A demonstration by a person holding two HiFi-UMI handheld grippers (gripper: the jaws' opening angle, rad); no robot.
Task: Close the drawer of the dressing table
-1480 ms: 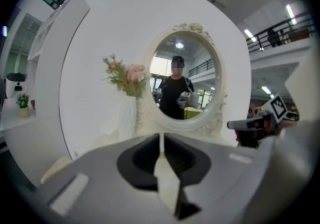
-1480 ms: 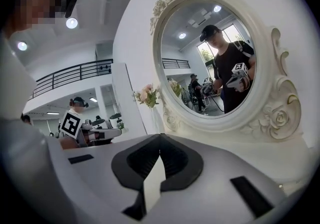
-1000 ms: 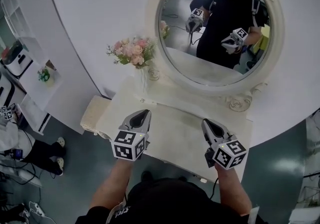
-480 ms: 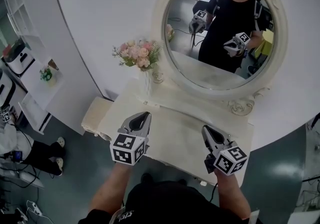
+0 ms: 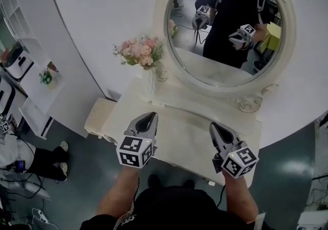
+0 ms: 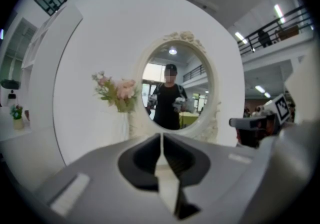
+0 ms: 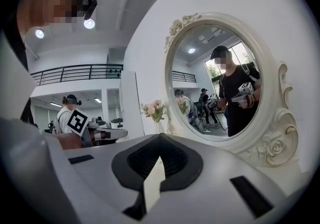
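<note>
Drawer front cannot be made out from the head view; it should sit below the near edge of the tabletop (image 5: 179, 134), close to the person's body. The left gripper (image 5: 149, 115) and right gripper (image 5: 212, 125) hover over that tabletop, both clenched on nothing. Pushing blind, a tip could slip off the front or press off-centre and jam the drawer crooked; a hard shove might rock the flowers (image 5: 139, 54) at the back.

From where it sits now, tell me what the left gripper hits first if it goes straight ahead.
Probably the mirror frame, low down, just right of the flower vase. The left gripper points there over the tabletop; depth is unclear.
</note>
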